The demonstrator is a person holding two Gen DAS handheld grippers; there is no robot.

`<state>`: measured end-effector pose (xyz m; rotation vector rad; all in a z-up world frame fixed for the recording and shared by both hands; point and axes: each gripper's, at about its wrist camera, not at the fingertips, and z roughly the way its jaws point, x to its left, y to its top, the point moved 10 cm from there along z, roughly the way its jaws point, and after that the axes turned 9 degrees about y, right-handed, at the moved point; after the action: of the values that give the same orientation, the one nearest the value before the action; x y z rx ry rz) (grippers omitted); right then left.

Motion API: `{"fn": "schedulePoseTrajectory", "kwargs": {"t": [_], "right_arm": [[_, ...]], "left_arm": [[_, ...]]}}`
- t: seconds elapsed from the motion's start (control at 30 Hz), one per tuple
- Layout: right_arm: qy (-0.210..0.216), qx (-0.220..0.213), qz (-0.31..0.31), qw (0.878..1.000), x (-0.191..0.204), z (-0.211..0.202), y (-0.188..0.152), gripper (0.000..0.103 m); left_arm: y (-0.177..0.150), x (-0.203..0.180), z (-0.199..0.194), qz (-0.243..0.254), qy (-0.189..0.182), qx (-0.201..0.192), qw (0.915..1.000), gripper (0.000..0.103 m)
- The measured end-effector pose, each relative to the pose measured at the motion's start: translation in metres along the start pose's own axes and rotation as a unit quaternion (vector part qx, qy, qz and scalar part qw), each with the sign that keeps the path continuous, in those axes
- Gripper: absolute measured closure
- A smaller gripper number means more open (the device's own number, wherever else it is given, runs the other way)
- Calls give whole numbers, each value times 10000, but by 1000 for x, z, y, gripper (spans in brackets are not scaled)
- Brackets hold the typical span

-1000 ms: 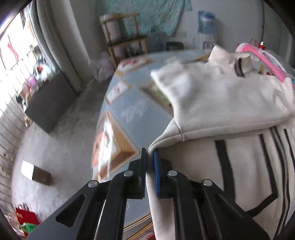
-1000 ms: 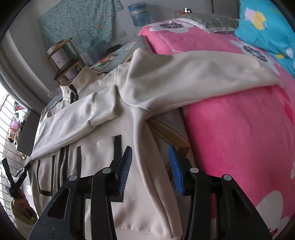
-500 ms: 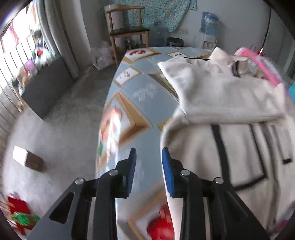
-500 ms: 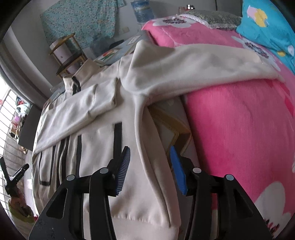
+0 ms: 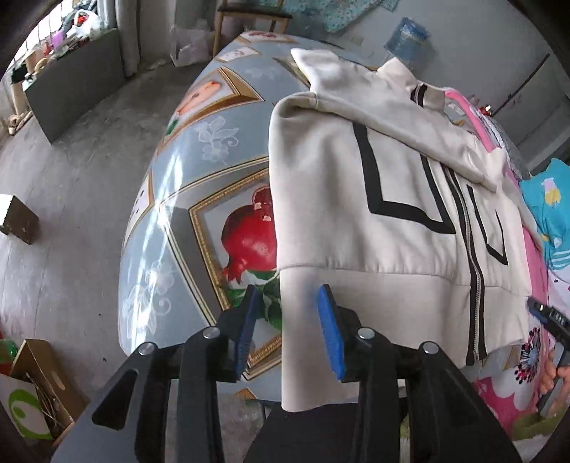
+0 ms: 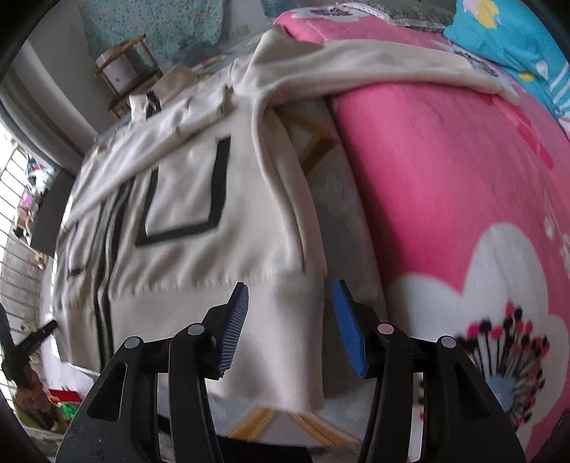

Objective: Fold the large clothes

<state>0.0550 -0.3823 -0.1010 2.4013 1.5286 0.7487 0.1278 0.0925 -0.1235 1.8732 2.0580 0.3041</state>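
Note:
A cream zip jacket with black lines [image 5: 374,199] lies face up on the table, one sleeve folded across its chest. Its hem hangs over the near table edge. My left gripper [image 5: 286,331] is open, its jaws on either side of the hem's left corner. My right gripper [image 6: 290,324] is open around the hem's right corner; the jacket [image 6: 199,199] fills that view, its other sleeve [image 6: 374,67] spread over the pink blanket. The right gripper also shows at the left wrist view's right edge [image 5: 548,320].
The table [image 5: 199,149] has a blue picture-print cloth. A pink flowered blanket [image 6: 445,178] lies to the right of the jacket, a blue pillow [image 6: 516,32] behind it. A cardboard box [image 5: 32,388] and a wooden chair [image 5: 249,17] stand on the floor to the left.
My left gripper let go of the jacket's side, opened and moved back to the hem's left corner. My right gripper stayed open and drew back to the hem's right corner.

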Motion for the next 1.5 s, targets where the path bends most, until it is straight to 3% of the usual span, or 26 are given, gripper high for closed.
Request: {"fn": "schedulePoseTrajectory", "kwargs": {"t": [0.07,0.17,0.23,0.3,0.43,0.6,0.67,0.77,0.83,1.0,1.03,1.17,1.23,1.3,1.4,1.5], "right_arm": [[-18,101,25,9999,-2,4,-10,60],[-34,86,43,9999,-4,8,-20,90],[152,-24,222,9996,-5,4,-20,98],[292,-225,299,9989,-2,-13,-15,99],[493,-386,192,9979,14,-45,-9,99],[319,212,541,9978,-12,-13,-27,99],[336,410,760,9957,-21,-1,-35,97],[180,230,620,9976,-19,-15,-25,82],[-54,8,405,9992,-18,-29,-12,56],[-36,-420,77,9991,-2,-47,26,44],[5,-468,-24,9989,5,-45,34,40],[227,-423,-265,9985,24,-22,58,39],[354,-418,-297,9981,28,-12,72,38],[337,-503,-209,9979,22,-12,86,38],[436,-739,115,9962,-1,-18,122,37],[428,-961,718,9919,-52,-25,164,37]], "left_arm": [[-2,-2,-1,93,80,-80,9999,77],[-3,-6,0,202,109,-167,9996,95],[-2,-11,-6,561,327,-359,9972,99],[3,-11,-19,732,424,-514,9951,99],[12,-5,-49,738,263,-620,9950,99],[-8,4,-7,797,442,32,9958,98],[-9,3,-4,840,475,26,9953,97],[-4,2,-13,777,362,9,9963,93],[2,5,-16,788,449,40,9959,90],[33,5,-28,774,573,-222,9951,79],[45,1,-31,768,546,-307,9951,72],[87,-19,-33,777,516,-664,9934,57],[115,-35,-30,737,464,-871,9924,40],[138,-50,-24,767,451,-963,9914,37],[169,-78,-9,855,426,-955,9908,30],[193,-104,8,974,450,-892,9902,25]]}}
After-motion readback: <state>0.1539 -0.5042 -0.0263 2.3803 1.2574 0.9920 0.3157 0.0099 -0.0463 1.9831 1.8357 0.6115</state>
